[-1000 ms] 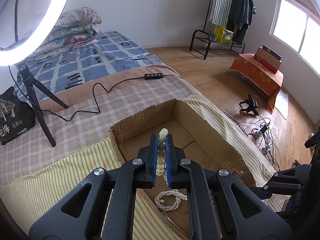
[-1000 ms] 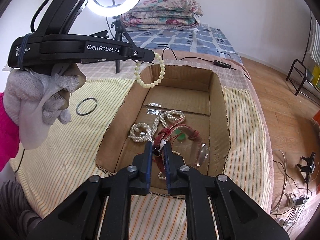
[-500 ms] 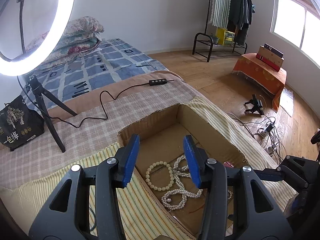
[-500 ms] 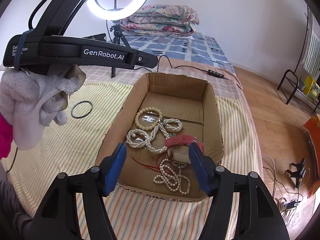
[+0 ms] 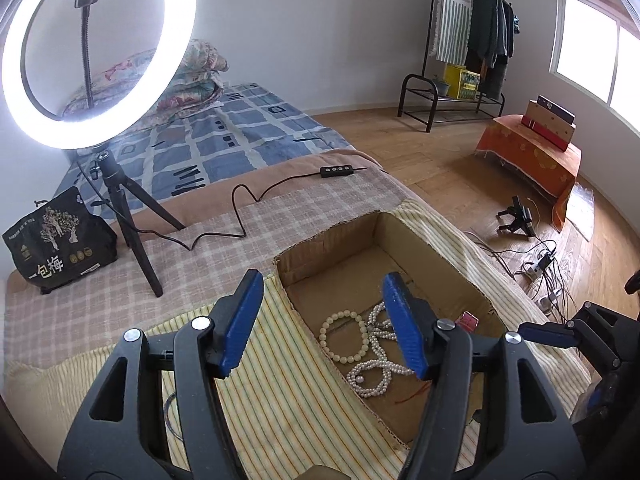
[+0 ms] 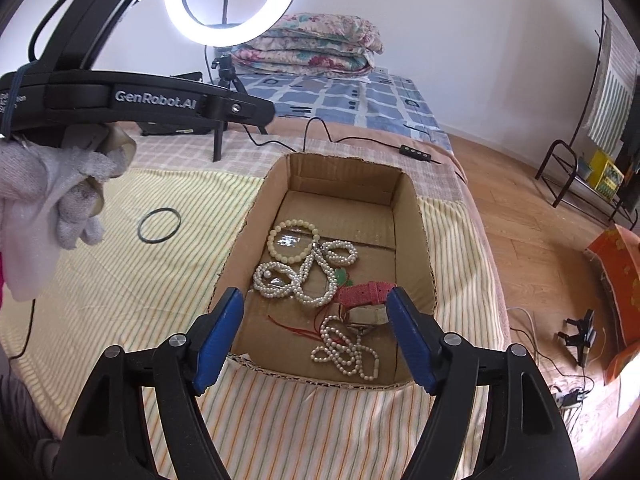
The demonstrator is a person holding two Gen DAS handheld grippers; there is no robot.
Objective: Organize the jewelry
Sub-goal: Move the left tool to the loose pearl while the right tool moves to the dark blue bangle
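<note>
An open cardboard box sits on the striped bed cover; it also shows in the left wrist view. Inside lie a cream bead bracelet, also visible in the left wrist view, a looped pearl necklace, a second pearl strand and a red watch strap. My left gripper is open and empty above the box's left edge. My right gripper is open and empty above the box's near edge.
A black ring lies on the striped cover left of the box. A ring light on a tripod and a black bag stand behind. A cable with a remote runs across the bed. The bed edge drops to the wood floor on the right.
Both grippers opened. The left let the cream bracelet fall into the box, the right let go of the red strap. Both have drawn back and up from the box.
</note>
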